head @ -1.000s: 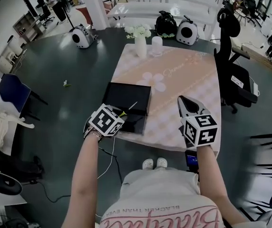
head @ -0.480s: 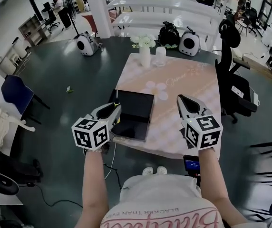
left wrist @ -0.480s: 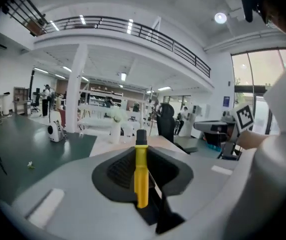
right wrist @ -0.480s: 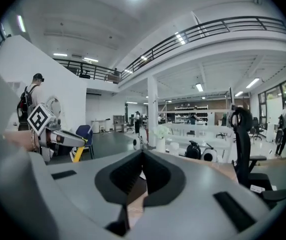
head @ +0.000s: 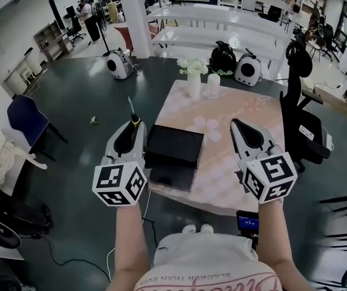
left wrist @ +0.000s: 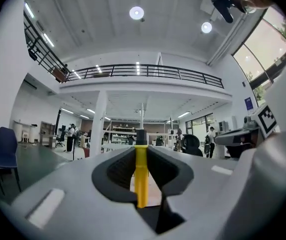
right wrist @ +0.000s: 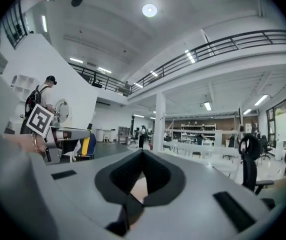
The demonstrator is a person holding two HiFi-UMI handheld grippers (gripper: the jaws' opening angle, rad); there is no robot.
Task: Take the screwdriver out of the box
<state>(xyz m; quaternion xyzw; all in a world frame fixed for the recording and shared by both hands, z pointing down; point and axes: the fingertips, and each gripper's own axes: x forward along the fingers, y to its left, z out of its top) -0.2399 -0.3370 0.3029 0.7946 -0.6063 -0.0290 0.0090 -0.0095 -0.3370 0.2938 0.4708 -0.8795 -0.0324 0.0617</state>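
Observation:
The screwdriver has a yellow and black handle and a thin metal shaft that points away from me. My left gripper is shut on its handle, held in the air over the left edge of the black box. In the left gripper view the yellow handle is pinched between the jaws of the left gripper. The box lies open on the pink table. My right gripper hovers to the right of the box. Its jaws meet with nothing between them, as the right gripper view also shows of the right gripper.
A white vase of flowers and a pale jar stand at the table's far end. A black office chair is close on the right, a blue chair on the left. Bags and white tables lie beyond.
Both grippers have risen from table height. The left one has lifted the screwdriver out of the box and turned it so the shaft now points forward and up.

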